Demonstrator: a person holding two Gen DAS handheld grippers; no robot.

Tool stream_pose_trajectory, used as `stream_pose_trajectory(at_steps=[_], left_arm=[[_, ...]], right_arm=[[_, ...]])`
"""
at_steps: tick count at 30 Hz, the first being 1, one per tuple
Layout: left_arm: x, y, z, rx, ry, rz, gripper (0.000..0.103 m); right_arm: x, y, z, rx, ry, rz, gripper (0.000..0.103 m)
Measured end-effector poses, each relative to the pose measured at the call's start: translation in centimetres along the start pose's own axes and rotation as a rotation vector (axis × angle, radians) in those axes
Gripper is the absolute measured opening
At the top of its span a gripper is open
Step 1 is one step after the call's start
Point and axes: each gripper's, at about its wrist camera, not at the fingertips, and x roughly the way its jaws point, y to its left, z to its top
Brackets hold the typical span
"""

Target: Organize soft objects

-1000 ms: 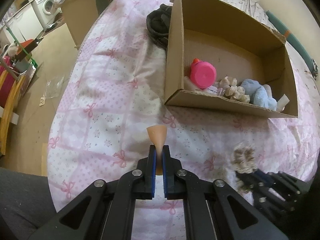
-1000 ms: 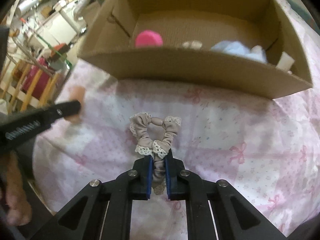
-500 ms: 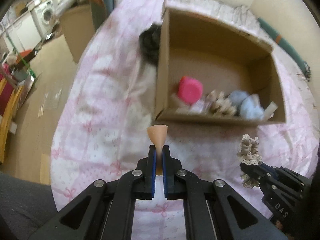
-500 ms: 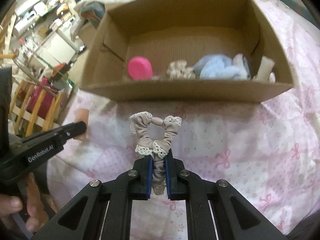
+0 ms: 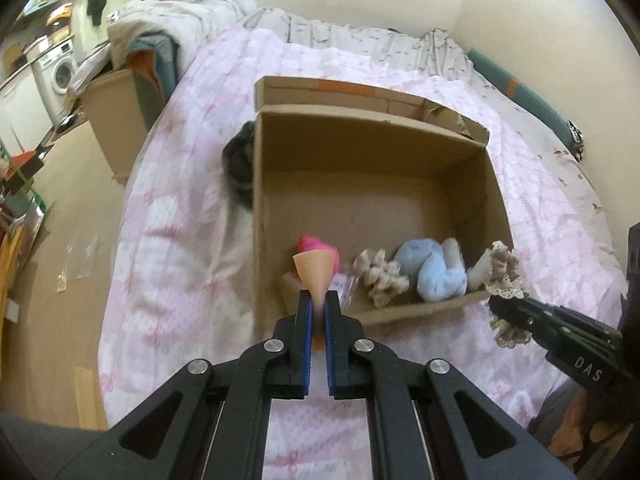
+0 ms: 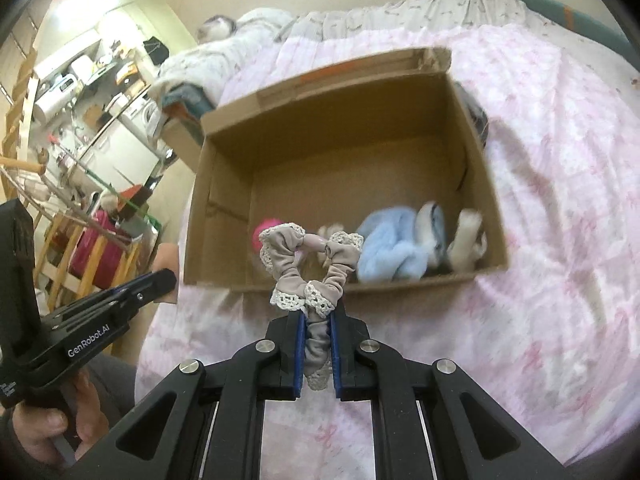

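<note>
- Bedroom, bed covered by a pink quilt with bow print; kitchen clutter and a washing machine far left.
- Open cardboard box sits on the quilt, flaps up at the far side.
- Right gripper pinches a beige lace-trimmed scrunchie; jaws clamped on its lower fold, loop sticks up in front of the box's near wall.
- Left gripper pinches a peach cone-shaped soft piece; jaws pressed tight on its narrow end, wide end up, over the box's near left corner.
- Inside the box, along the near wall: pink round item, another beige scrunchie, light blue fluffy item, whitish piece at the right end, blurred.
- Dark bundle lies on the quilt, touching the box's left wall outside.
- A hand grips the left gripper's handle, seen in right wrist view.
- Both grippers are near each other, left of and right of the box's front edge.
</note>
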Motion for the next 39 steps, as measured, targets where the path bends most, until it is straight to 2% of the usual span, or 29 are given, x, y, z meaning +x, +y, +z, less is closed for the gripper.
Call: stream_pose_trajectory(at_steps=[5,9,12,18,24,27,31,33,34,35,36,37,38,39], left_arm=[[1.6,-1.3,2.0,0.061,-0.041,-0.047,0.005],[4.4,-1.7,2.0,0.073,-0.005,-0.106,0.006],[6.0,-1.5,1.5,0.072,0.032,-0.067,0.006],[6.7,-0.7,1.3,0.027,0.049,-0.1,0.006],[6.8,-0.7,1.1,0.029,0.057,-0.107,0.006],[6.8,-0.9,1.0,0.038,0.056,-0.11,0.008],[6.9,-1.2,0.8,0.044,0.071,-0.109,0.018],[6.9,-1.1,0.8,0.042,0.073,-0.108,0.023],[6.8,-1.1,0.9,0.039,0.072,-0.104,0.031],[6.8,-1.1,0.9,0.037,0.07,-0.098,0.045],[6.6,-1.1,0.9,0.033,0.062,-0.086,0.052],[6.4,-1.1,0.9,0.031,0.05,-0.08,0.058],[6.1,-1.1,0.9,0.031,0.032,-0.075,0.058],[5.9,-1.2,0.9,0.037,0.024,-0.075,0.058]], right_arm=[[0.5,-0.8,2.2,-0.047,-0.036,-0.007,0.012],[2.1,-2.6,3.0,-0.005,-0.025,0.007,0.012],[3.1,-3.4,2.8,0.028,-0.001,0.007,0.012],[4.9,-2.9,2.9,0.03,0.032,0.056,0.012],[6.4,-3.0,2.8,0.062,0.065,0.09,0.012],[6.5,-2.6,2.8,0.056,0.066,0.101,0.012],[6.7,-2.5,2.8,0.065,0.068,0.113,0.013],[6.8,-2.4,2.9,0.07,0.066,0.112,0.017],[6.8,-2.4,2.9,0.071,0.065,0.112,0.019],[6.7,-2.5,2.9,0.074,0.065,0.115,0.022],[6.7,-2.5,2.9,0.078,0.064,0.119,0.025],[6.6,-2.6,2.9,0.086,0.063,0.123,0.034],[6.5,-2.7,2.8,0.092,0.057,0.129,0.048],[6.1,-2.7,2.9,0.093,0.039,0.138,0.056]])
